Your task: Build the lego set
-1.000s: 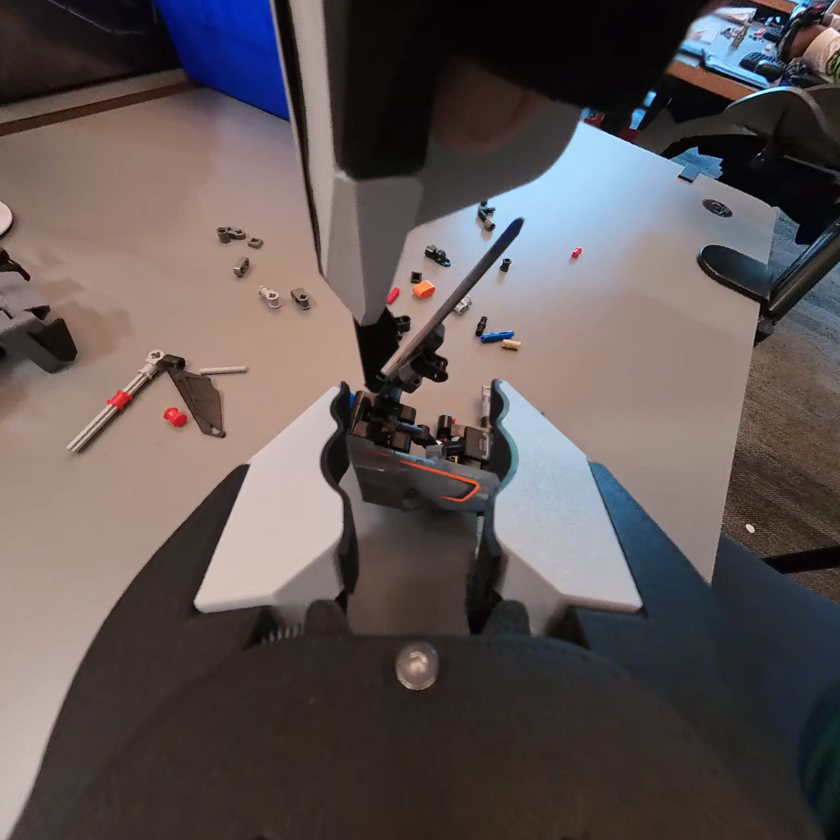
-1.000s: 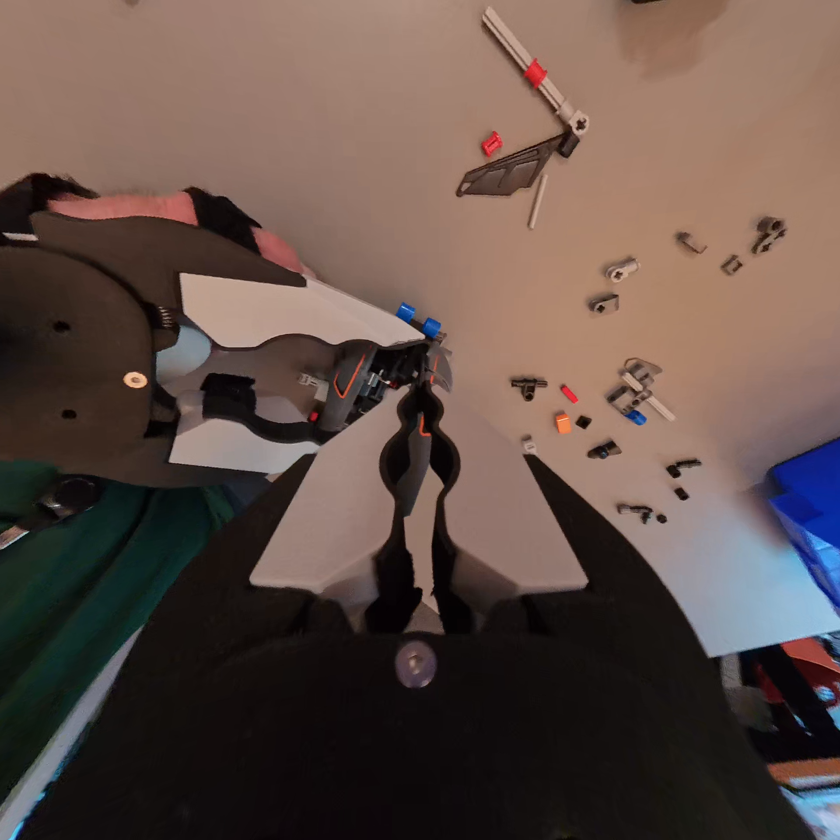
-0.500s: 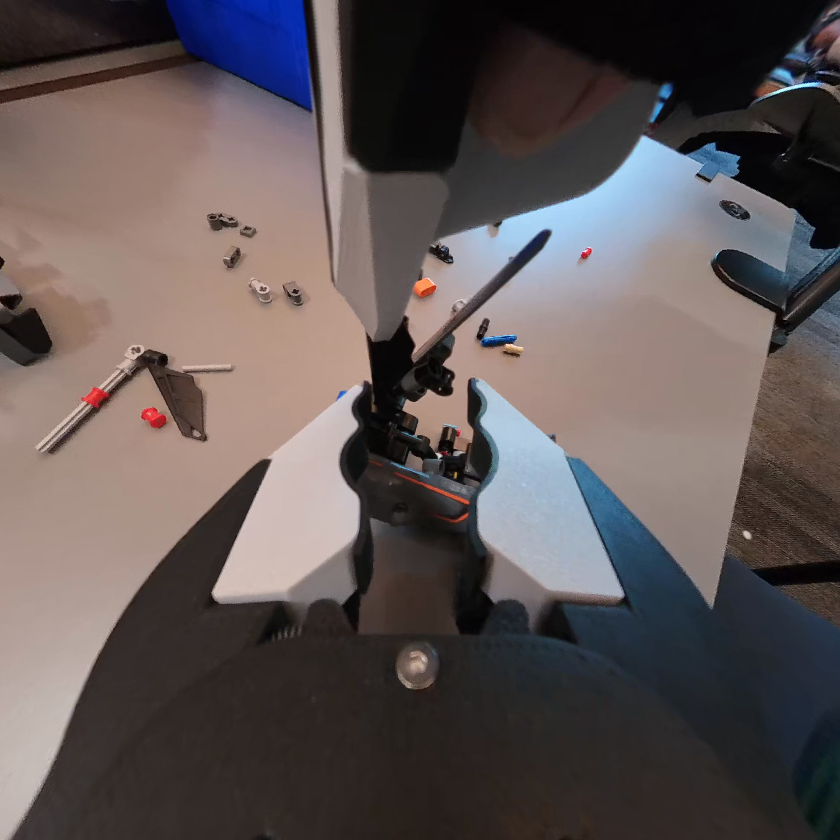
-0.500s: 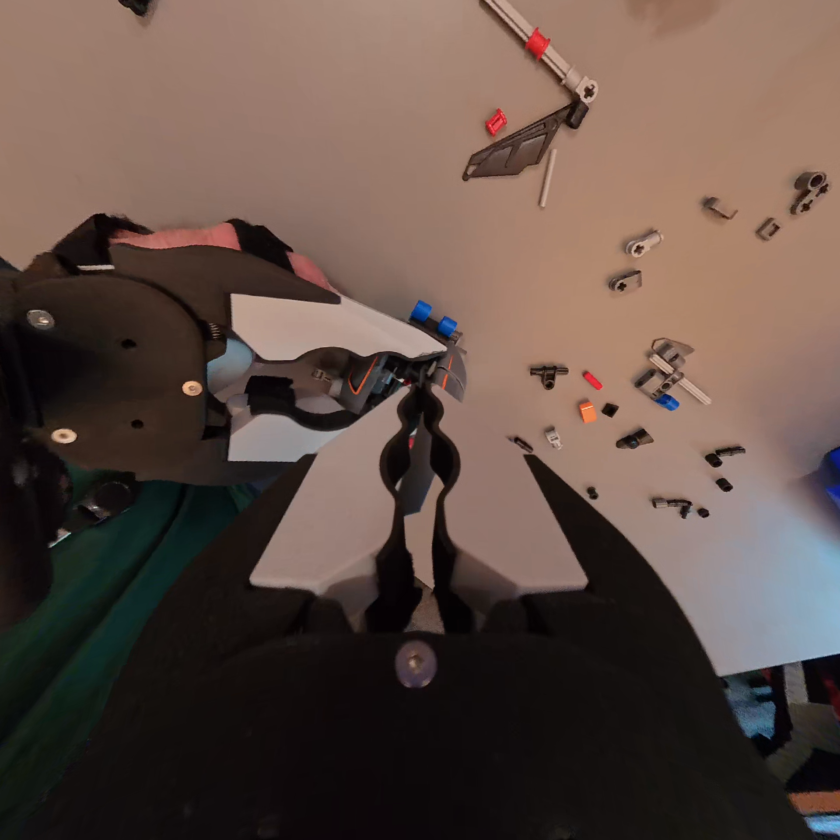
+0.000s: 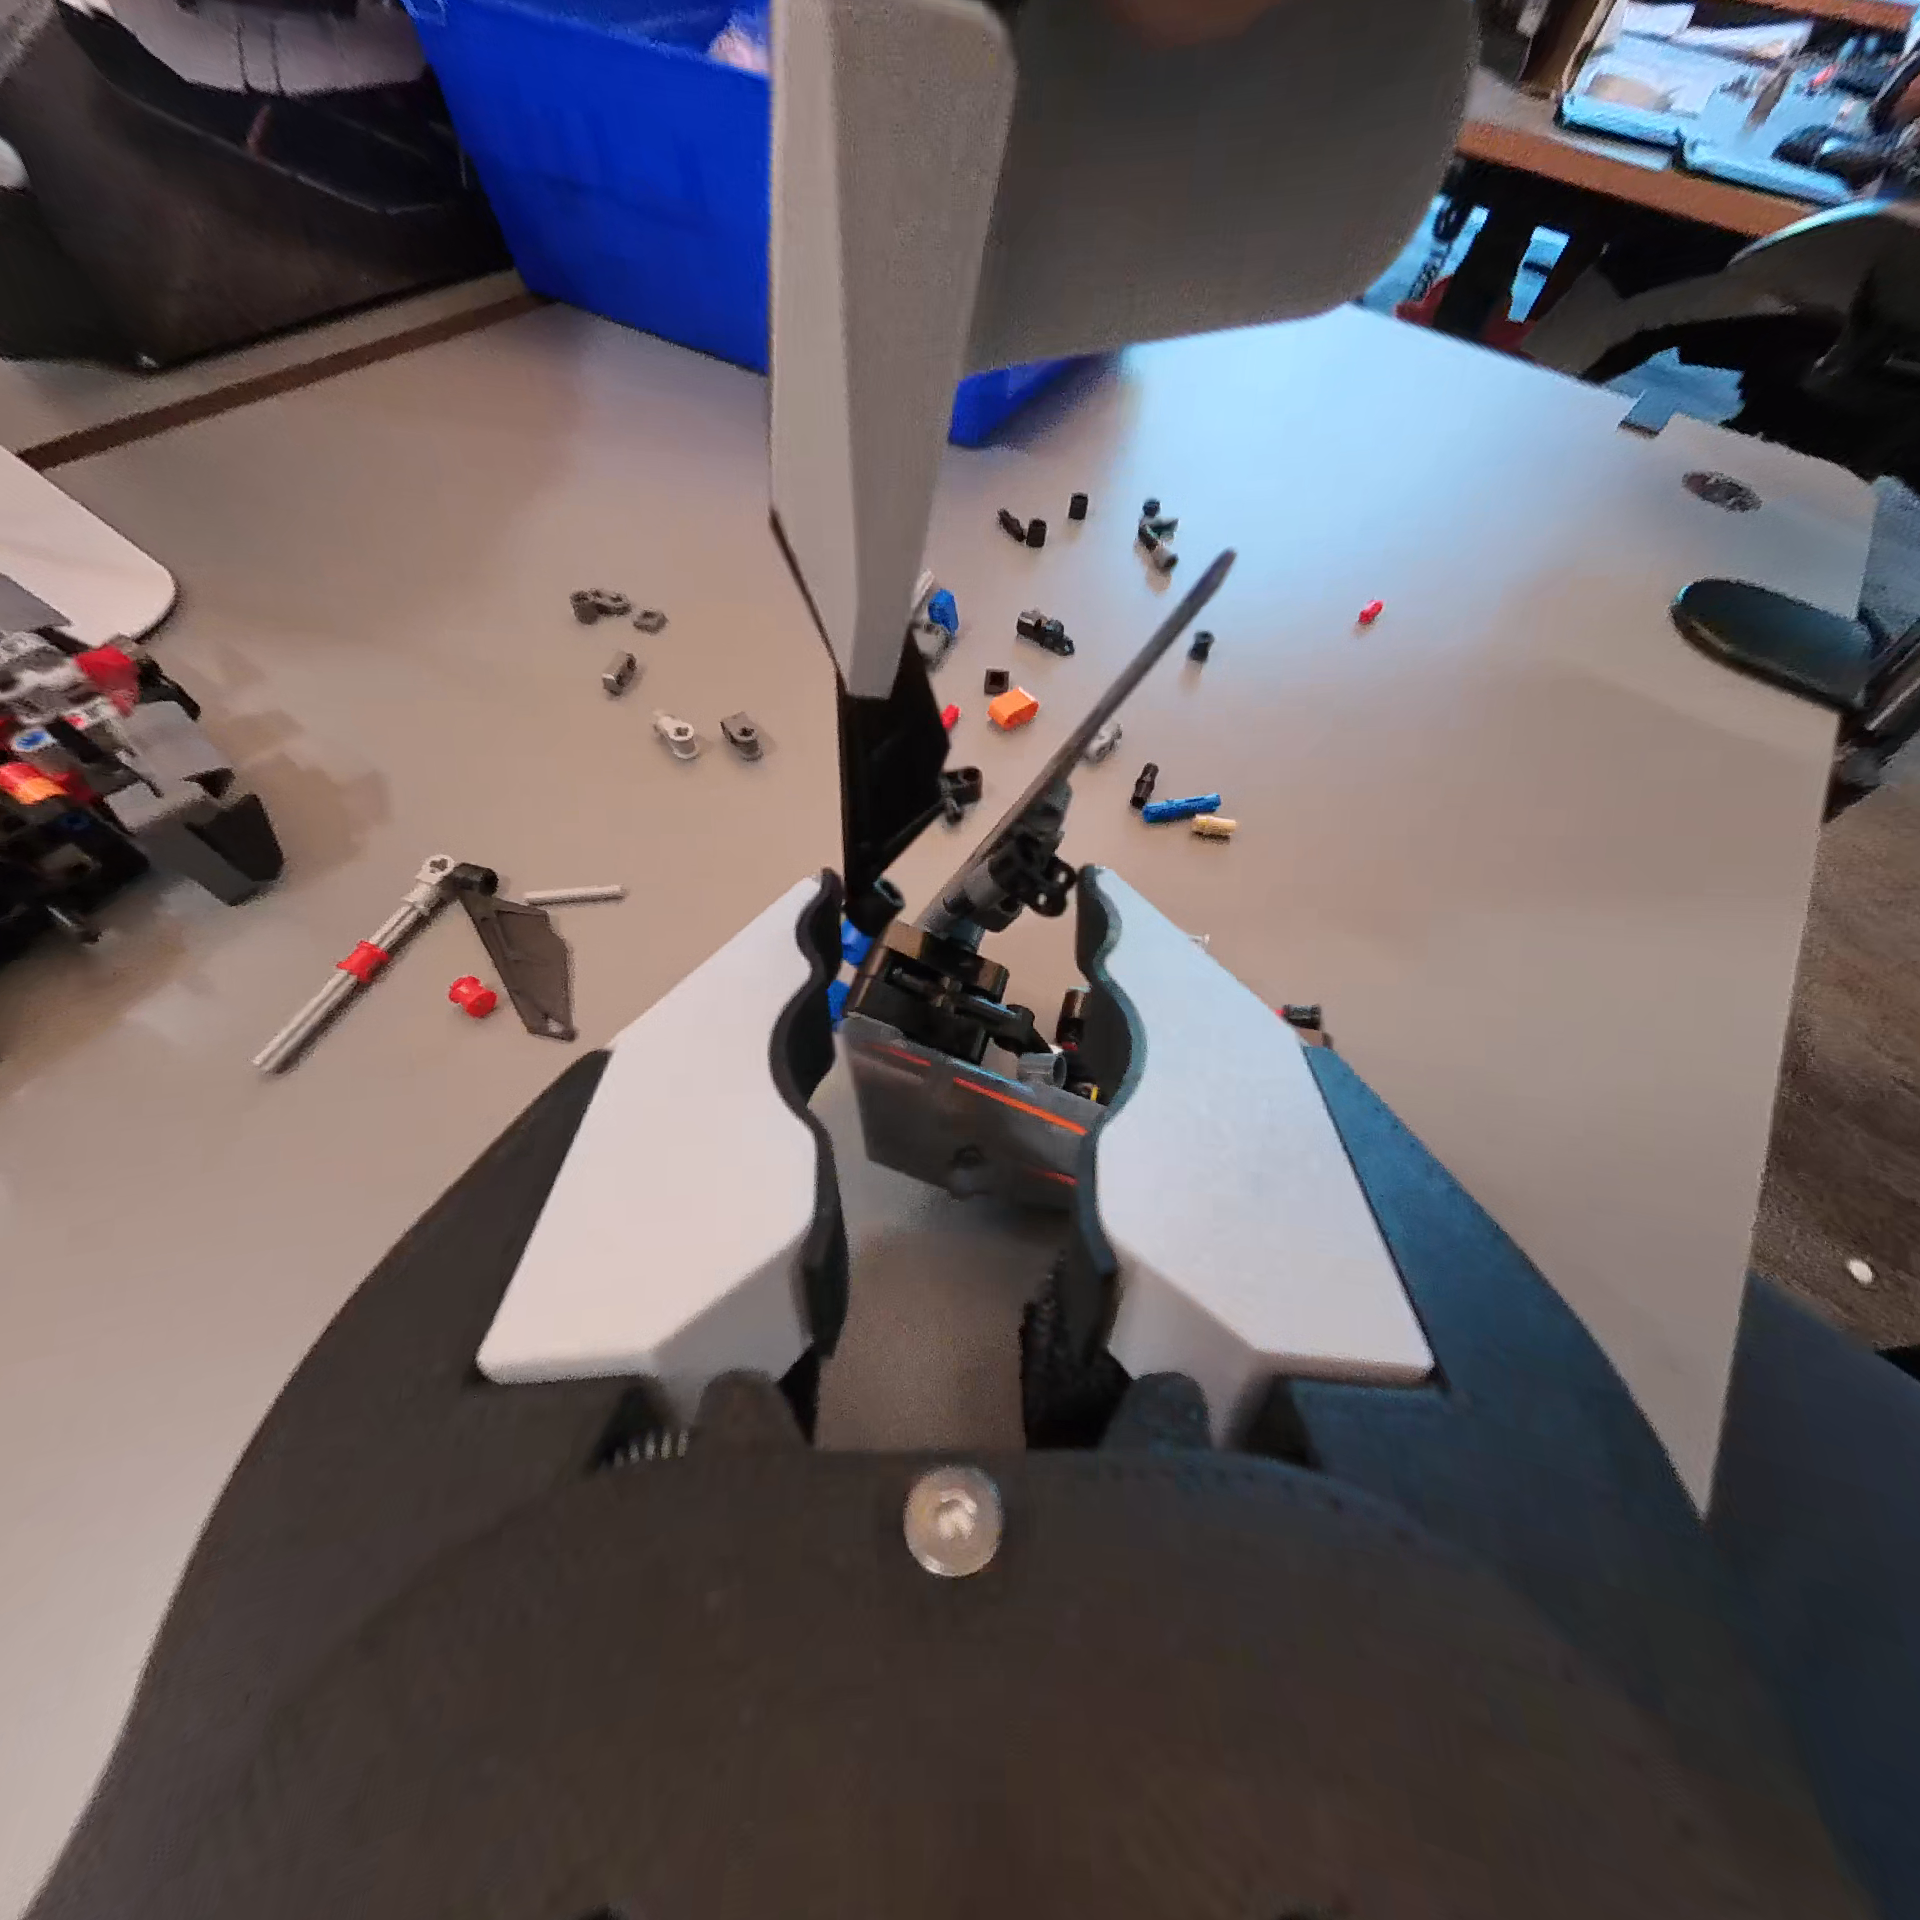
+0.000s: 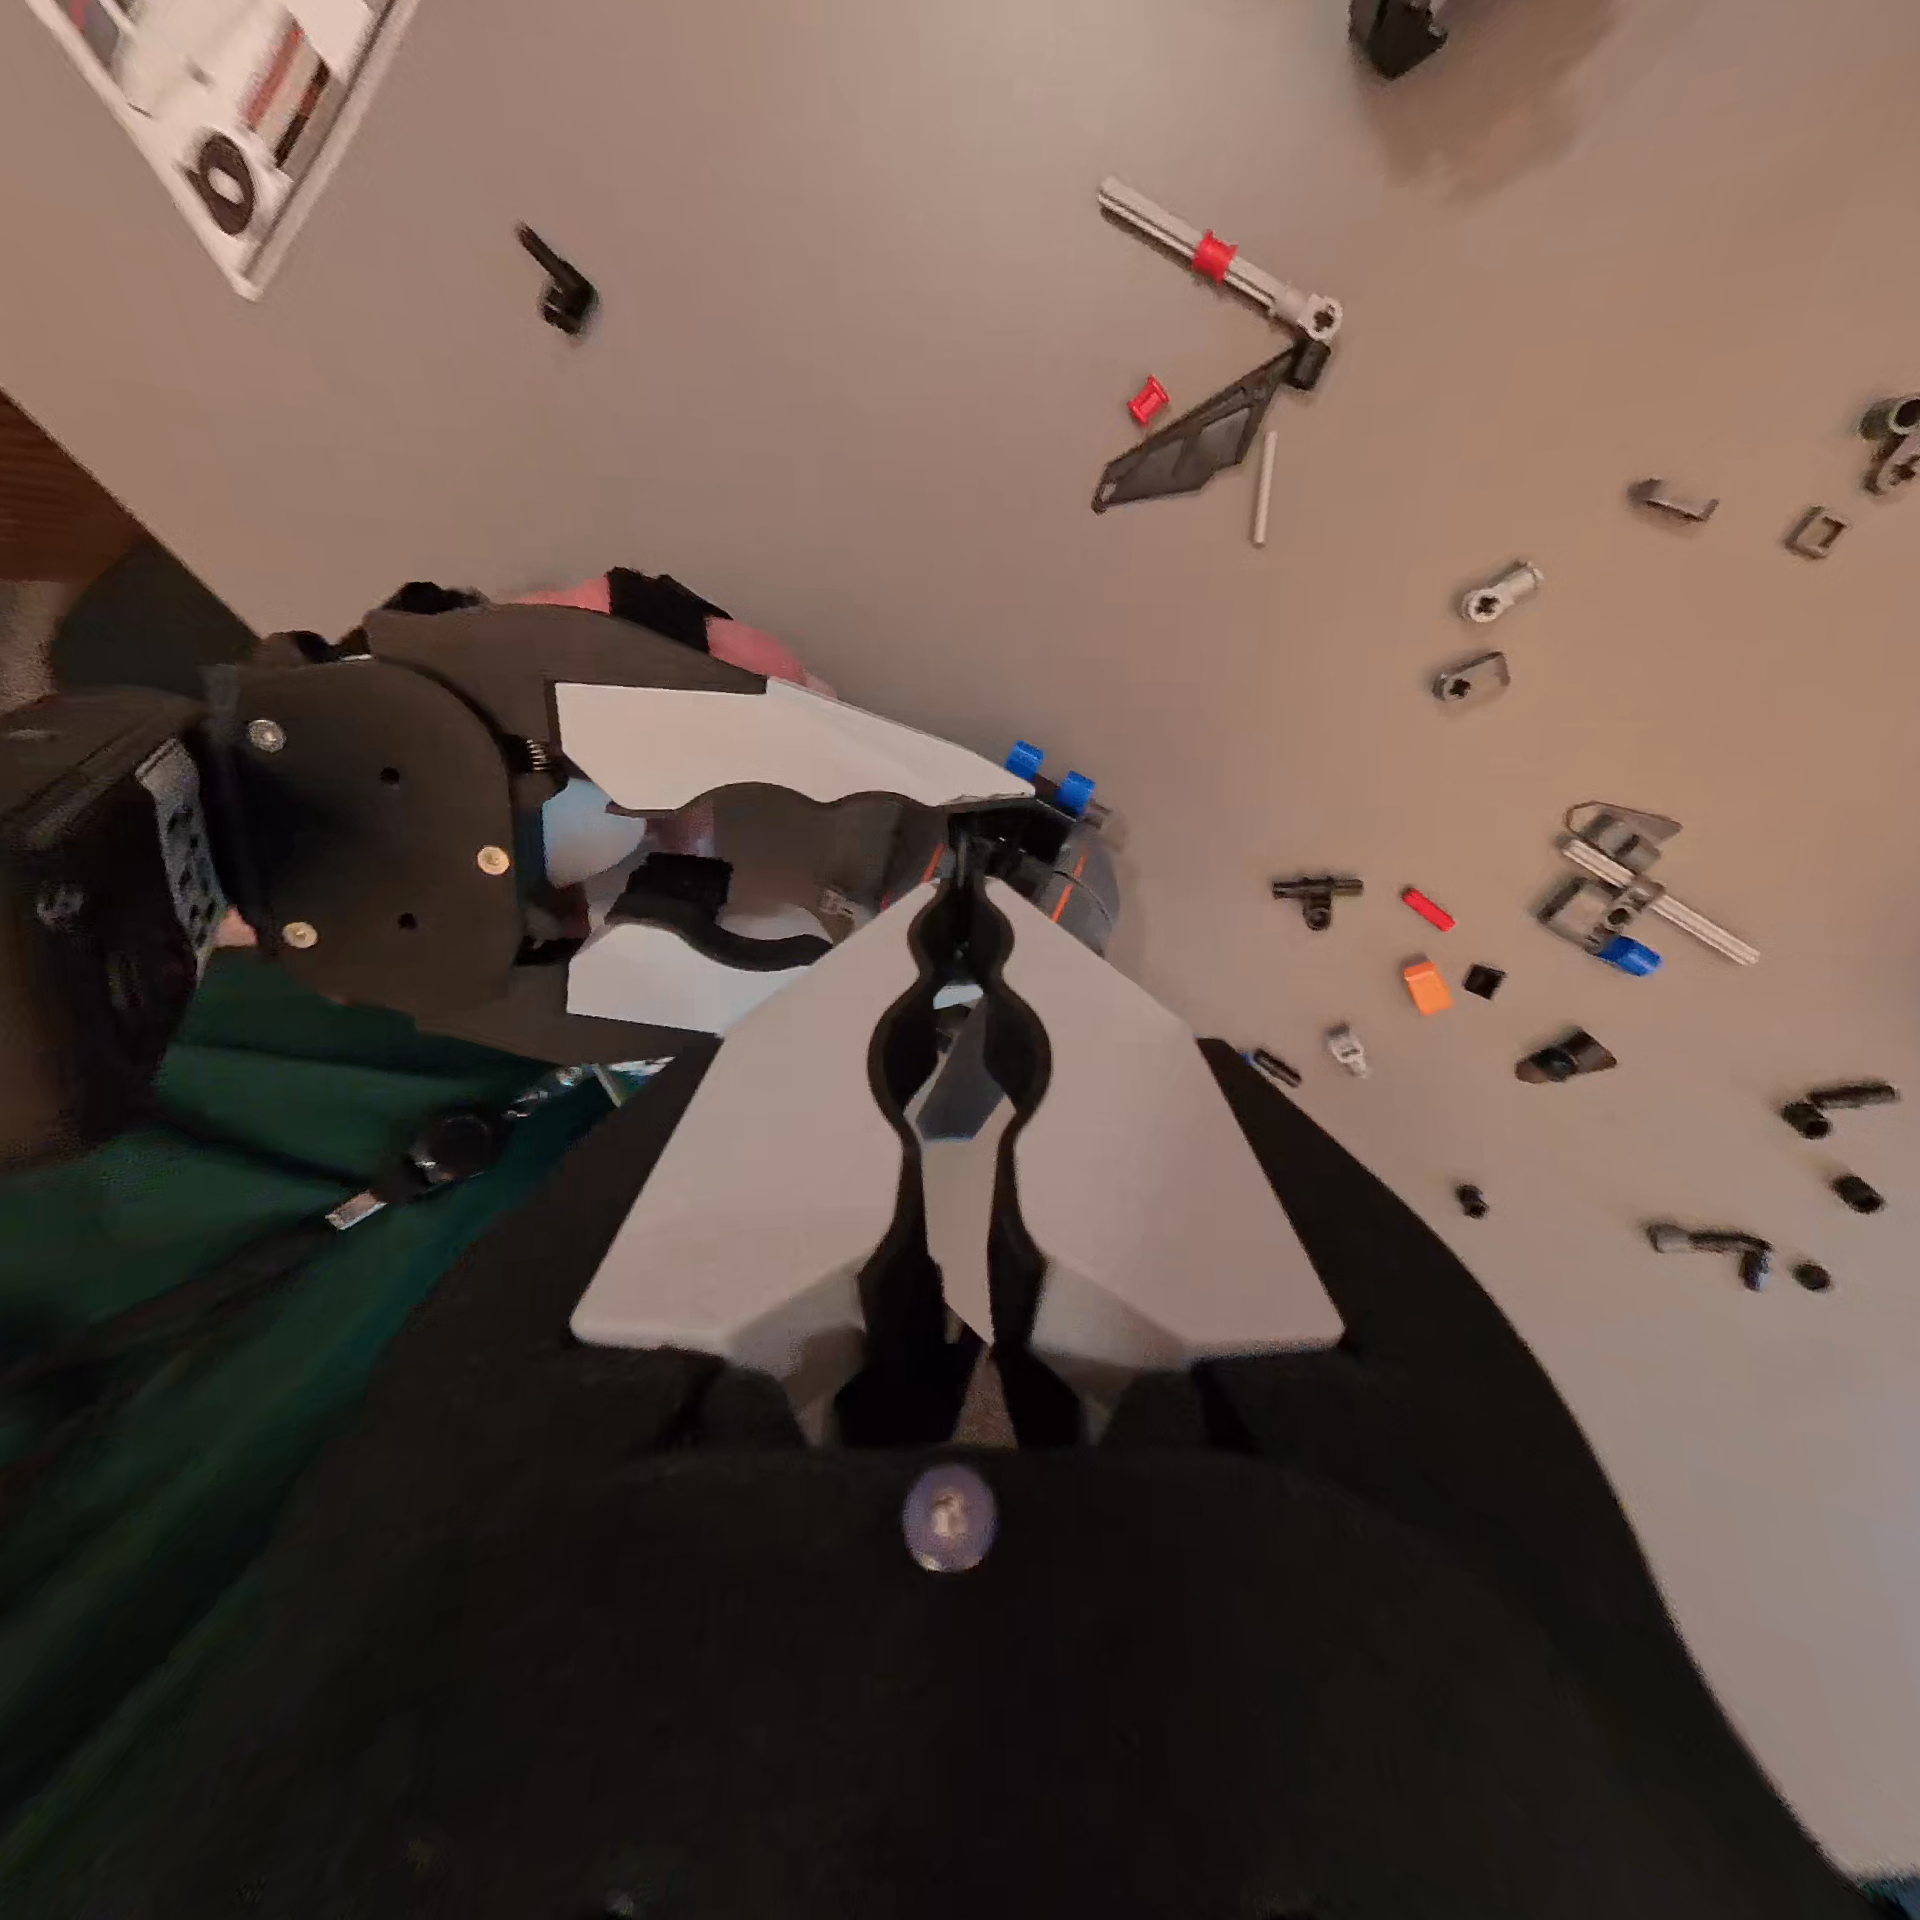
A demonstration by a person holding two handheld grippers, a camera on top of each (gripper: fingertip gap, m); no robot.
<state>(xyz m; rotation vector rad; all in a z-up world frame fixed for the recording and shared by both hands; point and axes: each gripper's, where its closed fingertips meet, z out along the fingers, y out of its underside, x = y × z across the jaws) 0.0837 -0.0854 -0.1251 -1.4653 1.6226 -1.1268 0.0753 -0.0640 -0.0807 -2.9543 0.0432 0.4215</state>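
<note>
My left gripper (image 5: 956, 904) is shut on a small lego assembly (image 5: 966, 1091), a grey panel with an orange stripe and black parts on top, held above the table. A long dark blade (image 5: 1122, 696) sticks out of it up and to the right. My right gripper (image 5: 883, 873) comes down from above, and its black fingertips pinch a black part at the assembly's top left corner. In the right wrist view my right gripper (image 6: 961, 894) is shut on that black part, with the left gripper (image 6: 997, 831) and the assembly (image 6: 1081, 883) just beyond. Two blue pins (image 6: 1049, 774) stick out of the assembly.
Several loose small pieces (image 5: 1013, 709) lie on the grey table (image 5: 1455, 935). A grey axle with a red bush and a dark panel (image 5: 416, 935) lies to the left. A partly built model (image 5: 62, 748) stands far left, a blue bin (image 5: 623, 177) behind. A booklet (image 6: 208, 114) lies nearby. Spacing between my two grippers at the tips: around 5 cm.
Both grippers have risen together from the table with the assembly still held. The right gripper's tips have stayed pinched at the assembly's top left corner.
</note>
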